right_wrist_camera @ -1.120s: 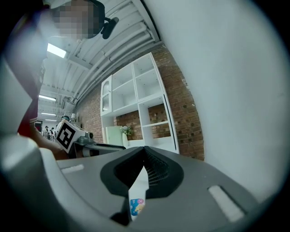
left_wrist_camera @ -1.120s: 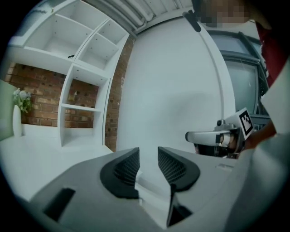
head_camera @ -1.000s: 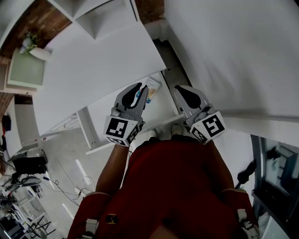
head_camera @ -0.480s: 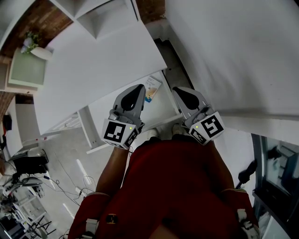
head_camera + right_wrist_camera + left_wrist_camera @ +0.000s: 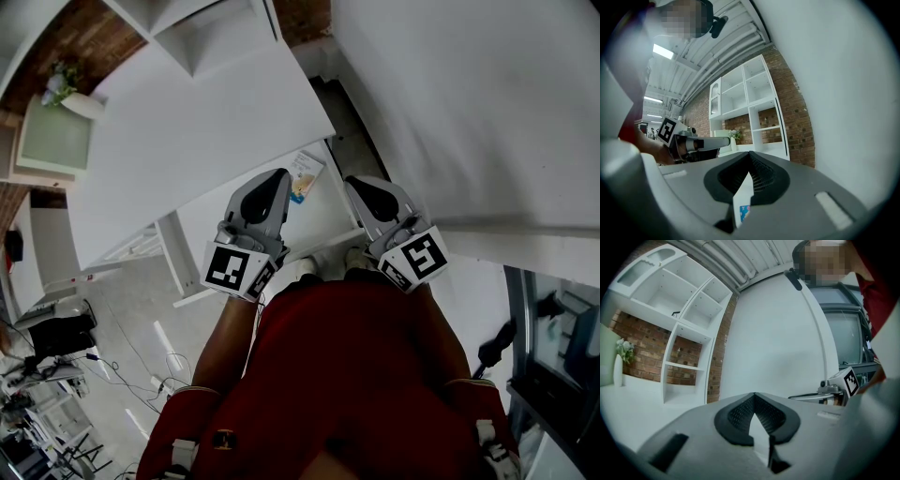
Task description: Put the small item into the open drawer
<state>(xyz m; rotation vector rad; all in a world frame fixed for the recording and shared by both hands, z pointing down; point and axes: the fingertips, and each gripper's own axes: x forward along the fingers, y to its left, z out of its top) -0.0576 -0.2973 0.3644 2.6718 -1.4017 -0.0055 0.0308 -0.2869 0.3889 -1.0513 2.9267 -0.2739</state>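
In the head view both grippers hang over an open white drawer [image 5: 202, 239] under a white table top. The small item [image 5: 305, 176], a white packet with blue print, lies flat in the drawer near its back edge. My left gripper [image 5: 277, 176] is shut and empty, its tip just left of the packet and apart from it. My right gripper [image 5: 353, 185] is also shut and empty, a little right of the packet. The right gripper view shows the packet [image 5: 744, 211] through the slit below the closed pads [image 5: 761, 176]. In the left gripper view the pads [image 5: 736, 416] meet with nothing between them.
The white table top [image 5: 187, 131] overhangs the drawer's back. A white shelving unit [image 5: 202, 33] and a vase with a plant [image 5: 61, 89] stand beyond it. A white wall [image 5: 469, 112] rises on the right. Cables and equipment [image 5: 56, 328] lie on the floor at lower left.
The left gripper's jaws have closed and it has drawn back slightly toward the person. The packet now lies uncovered in the drawer. The right gripper has barely moved.
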